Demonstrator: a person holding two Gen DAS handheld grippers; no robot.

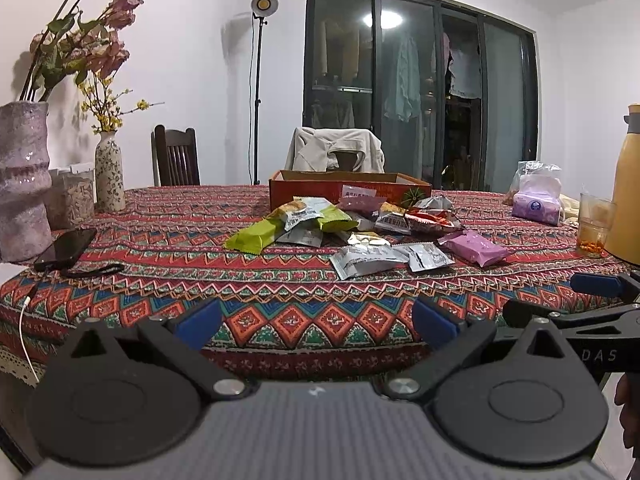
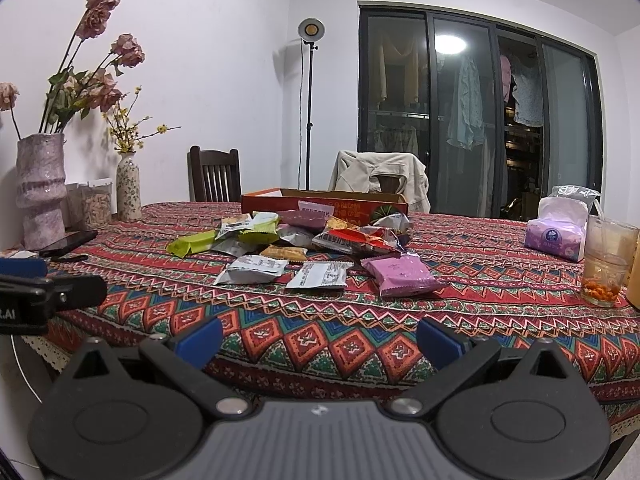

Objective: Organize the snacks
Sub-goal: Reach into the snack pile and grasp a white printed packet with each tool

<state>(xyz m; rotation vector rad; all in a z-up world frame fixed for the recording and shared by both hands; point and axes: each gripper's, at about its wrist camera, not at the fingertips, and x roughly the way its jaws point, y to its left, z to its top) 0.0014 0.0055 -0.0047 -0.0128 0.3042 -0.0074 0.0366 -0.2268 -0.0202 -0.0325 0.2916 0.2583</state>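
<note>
Several snack packets lie in a loose pile on the patterned tablecloth (image 1: 160, 248): a green packet (image 1: 256, 236), silver packets (image 1: 364, 260), a pink packet (image 1: 476, 248) and red ones (image 1: 432, 218). An open red cardboard box (image 1: 348, 190) stands just behind the pile. My left gripper (image 1: 318, 324) is open and empty at the table's near edge. My right gripper (image 2: 320, 338) is open and empty, also at the near edge, with the pink packet (image 2: 404, 274) and silver packets (image 2: 252, 270) ahead. The box (image 2: 324, 202) is behind them.
Two vases (image 1: 24, 176) (image 1: 109, 176), a jar and a black phone (image 1: 66, 248) stand at the left. A tissue pack (image 1: 536, 202), a glass (image 1: 594, 226) and a yellow jug (image 1: 628, 184) are at the right. Chairs stand behind the table.
</note>
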